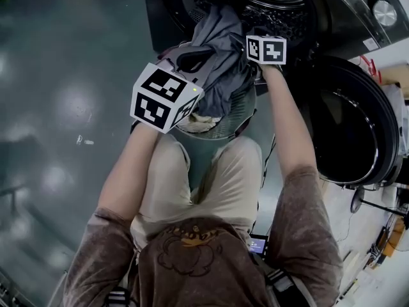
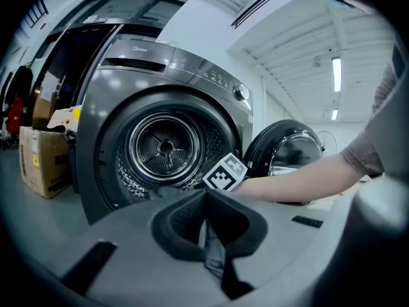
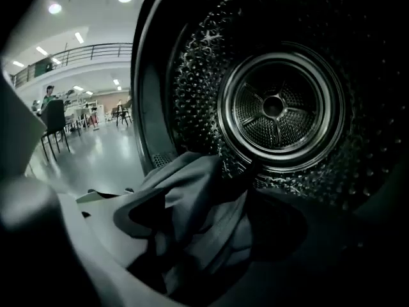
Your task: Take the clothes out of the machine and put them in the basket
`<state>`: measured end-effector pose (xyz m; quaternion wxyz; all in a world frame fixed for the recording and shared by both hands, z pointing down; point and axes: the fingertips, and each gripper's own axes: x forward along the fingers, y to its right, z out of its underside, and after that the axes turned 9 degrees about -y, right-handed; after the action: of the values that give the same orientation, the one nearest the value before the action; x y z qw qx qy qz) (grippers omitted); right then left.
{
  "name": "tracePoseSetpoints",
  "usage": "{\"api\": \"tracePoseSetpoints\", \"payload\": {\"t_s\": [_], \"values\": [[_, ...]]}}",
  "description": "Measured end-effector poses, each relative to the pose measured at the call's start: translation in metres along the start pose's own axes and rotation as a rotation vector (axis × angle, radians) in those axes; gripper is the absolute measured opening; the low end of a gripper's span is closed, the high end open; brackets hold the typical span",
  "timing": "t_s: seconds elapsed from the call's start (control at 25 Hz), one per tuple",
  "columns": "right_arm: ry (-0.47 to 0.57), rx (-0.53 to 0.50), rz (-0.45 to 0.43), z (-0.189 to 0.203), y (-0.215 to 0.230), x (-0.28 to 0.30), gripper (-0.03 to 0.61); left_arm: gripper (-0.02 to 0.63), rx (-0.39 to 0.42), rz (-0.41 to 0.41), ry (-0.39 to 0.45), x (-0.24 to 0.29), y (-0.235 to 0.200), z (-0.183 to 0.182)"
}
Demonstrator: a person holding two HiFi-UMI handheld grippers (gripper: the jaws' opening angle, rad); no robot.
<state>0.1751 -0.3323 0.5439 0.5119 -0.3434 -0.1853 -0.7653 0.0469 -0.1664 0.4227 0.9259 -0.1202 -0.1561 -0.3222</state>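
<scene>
Pinching the grey garment (image 1: 220,50) over the basket (image 1: 246,117), the left gripper (image 2: 206,216) has jaws closed on it; the right gripper (image 3: 204,200) has jaws wide, cloth seemingly loose between.

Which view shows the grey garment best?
The head view: the grey garment hangs from the drum over the basket, nearly whole. The left gripper view shows only a pinched strip of it; the right gripper view shows a close, dark fold.

This is a big work hall, like a lab, not a home. The washing machine (image 2: 179,69) stands on a shiny grey floor (image 1: 57,107). A cardboard box (image 2: 41,162) sits left of it. Farther left are chairs (image 3: 54,123) and a high railing (image 3: 83,51).
</scene>
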Motion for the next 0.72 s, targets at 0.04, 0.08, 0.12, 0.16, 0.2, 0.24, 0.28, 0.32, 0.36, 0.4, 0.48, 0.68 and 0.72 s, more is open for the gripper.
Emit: {"api": "tracePoseSetpoints", "payload": {"t_s": [0.04,0.08,0.12,0.16,0.2,0.24,0.28,0.32,0.36,0.4,0.48,0.68,0.72], "values": [[-0.01,0.023,0.001,0.002,0.003,0.005,0.406,0.008,-0.001,0.001,-0.002,0.001,-0.001,0.0],[-0.026,0.027,0.004,0.004,0.004,0.011,0.41,0.008,-0.001,0.003,-0.005,0.002,-0.001,0.001],[-0.049,0.013,0.009,0.007,0.003,0.018,0.411,0.008,0.001,0.005,-0.008,0.003,-0.001,0.001],[-0.08,-0.015,0.016,0.011,0.0,0.024,0.414,0.008,0.003,0.007,-0.011,0.004,0.0,0.002],[-0.113,-0.05,0.028,0.014,-0.003,0.03,0.413,0.008,0.005,0.009,-0.013,0.004,0.0,0.002],[-0.143,-0.083,0.045,0.017,-0.005,0.034,0.405,0.008,0.005,0.01,-0.014,0.005,0.0,0.002],[-0.162,-0.108,0.062,0.019,-0.006,0.037,0.399,0.006,0.004,0.011,-0.015,0.006,0.001,0.003],[-0.17,-0.124,0.078,0.02,-0.006,0.039,0.387,0.008,0.004,0.012,-0.016,0.006,0.001,0.003],[-0.169,-0.135,0.091,0.02,-0.005,0.039,0.378,0.008,0.003,0.013,-0.018,0.006,0.001,0.003],[-0.163,-0.142,0.1,0.019,-0.004,0.038,0.341,0.006,0.002,0.013,-0.02,0.006,0.0,0.003],[-0.15,-0.148,0.101,0.018,-0.001,0.034,0.18,0.008,-0.001,0.013,-0.022,0.006,-0.001,0.003],[-0.127,-0.111,0.03,0.018,-0.007,0.021,0.058,0.008,-0.008,0.014,-0.018,0.005,-0.001,0.004],[-0.112,-0.098,0.008,0.017,-0.011,0.017,0.057,0.008,-0.008,0.014,-0.017,0.005,-0.001,0.004]]}}
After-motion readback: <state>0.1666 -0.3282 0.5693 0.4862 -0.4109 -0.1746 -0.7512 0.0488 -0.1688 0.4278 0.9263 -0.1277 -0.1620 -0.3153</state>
